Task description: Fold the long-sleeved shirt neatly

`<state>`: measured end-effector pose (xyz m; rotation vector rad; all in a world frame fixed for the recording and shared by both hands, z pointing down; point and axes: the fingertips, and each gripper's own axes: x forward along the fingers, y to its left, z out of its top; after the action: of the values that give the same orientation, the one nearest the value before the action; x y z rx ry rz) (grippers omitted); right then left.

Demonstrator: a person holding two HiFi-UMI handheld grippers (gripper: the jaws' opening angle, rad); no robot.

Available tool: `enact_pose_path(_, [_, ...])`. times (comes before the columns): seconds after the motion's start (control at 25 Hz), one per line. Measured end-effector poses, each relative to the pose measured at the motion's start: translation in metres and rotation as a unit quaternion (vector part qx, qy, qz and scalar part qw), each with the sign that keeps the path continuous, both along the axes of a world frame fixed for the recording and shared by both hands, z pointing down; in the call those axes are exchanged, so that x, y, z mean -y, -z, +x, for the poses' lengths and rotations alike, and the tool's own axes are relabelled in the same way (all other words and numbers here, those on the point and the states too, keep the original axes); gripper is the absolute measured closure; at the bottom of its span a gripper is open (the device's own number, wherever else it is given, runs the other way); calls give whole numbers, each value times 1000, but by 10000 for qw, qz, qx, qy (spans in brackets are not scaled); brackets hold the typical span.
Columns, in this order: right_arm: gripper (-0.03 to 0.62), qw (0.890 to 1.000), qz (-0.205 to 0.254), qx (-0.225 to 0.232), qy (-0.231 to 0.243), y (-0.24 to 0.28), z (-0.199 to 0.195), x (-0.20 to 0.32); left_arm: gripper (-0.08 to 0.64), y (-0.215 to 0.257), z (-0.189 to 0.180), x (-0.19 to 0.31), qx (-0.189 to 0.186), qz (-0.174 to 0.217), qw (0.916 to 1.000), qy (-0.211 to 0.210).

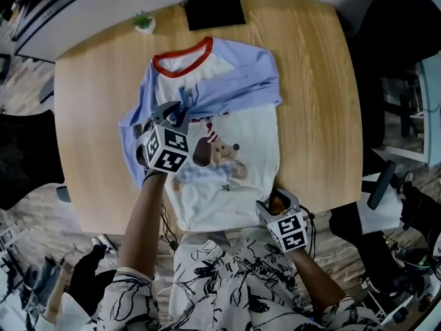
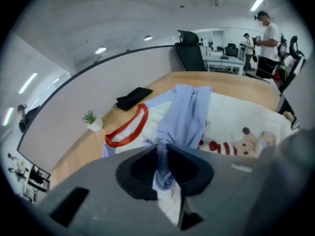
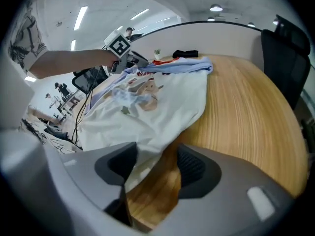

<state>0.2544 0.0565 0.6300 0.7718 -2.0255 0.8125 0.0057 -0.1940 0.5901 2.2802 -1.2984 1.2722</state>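
I have the long-sleeved shirt (image 1: 231, 178) lying face up on the desk (image 1: 317, 81), with one blue sleeve (image 1: 238, 92) drawn across the chest. My left gripper (image 1: 169, 110) has its jaws pinched on that sleeve's fabric. My right gripper (image 1: 279, 200) has its jaws apart around the hem corner without clamping it, so I judge the body folds are all left to do.

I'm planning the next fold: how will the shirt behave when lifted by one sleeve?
Probably floppy: the blue sleeve bunches where the left tool pinches it. Likely light and thin: the shirt lies in soft wrinkles on the table.
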Motion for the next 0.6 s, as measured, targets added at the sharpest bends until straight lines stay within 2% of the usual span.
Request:
enact_pose_path(0.04, [359,10000,16,-6,-38,1,1,1,526,2,-7,2,-76,78,9998,192])
enact_pose_path(0.12, [450,9999,61,39,-122,4,1,3,529,13,-23,9,-578,230,9950,781])
enact_pose_path(0.2, [514,9997,138,69,-179,6,0,5,532,25,-44,15,-1083,407,9832,1412])
enact_pose_path(0.24, [538,9995,165,87,-246,8,1,5,532,32,-56,17,-1371,524,9740,1726])
enact_pose_path(0.28, [542,9992,189,100,-348,11,4,6,532,39,-67,18,-1745,641,9607,2061])
enact_pose_path(0.32, [545,9986,222,90,-469,15,8,6,532,45,-78,17,-2167,747,9427,2426])
enact_pose_path(0.4, [545,9973,291,-19,-671,21,18,2,531,50,-103,10,-2808,887,9011,3182])
enact_pose_path(0.44, [546,9970,270,-79,-727,20,23,-1,531,46,-113,3,-2939,868,8858,3484])
enact_pose_path(0.48, [546,9968,196,-109,-762,17,27,-5,531,38,-120,-3,-2974,786,8779,3669])
enact_pose_path(0.52, [545,9968,95,-108,-790,14,29,-9,526,29,-122,-10,-2950,683,8770,3729])
enact_pose_path(0.56, [541,9966,1,-99,-814,11,30,-11,498,20,-122,-15,-2896,594,8804,3708])
enact_pose_path(0.6, [535,9965,-63,-97,-830,10,30,-12,440,15,-122,-21,-2841,534,8847,3658])
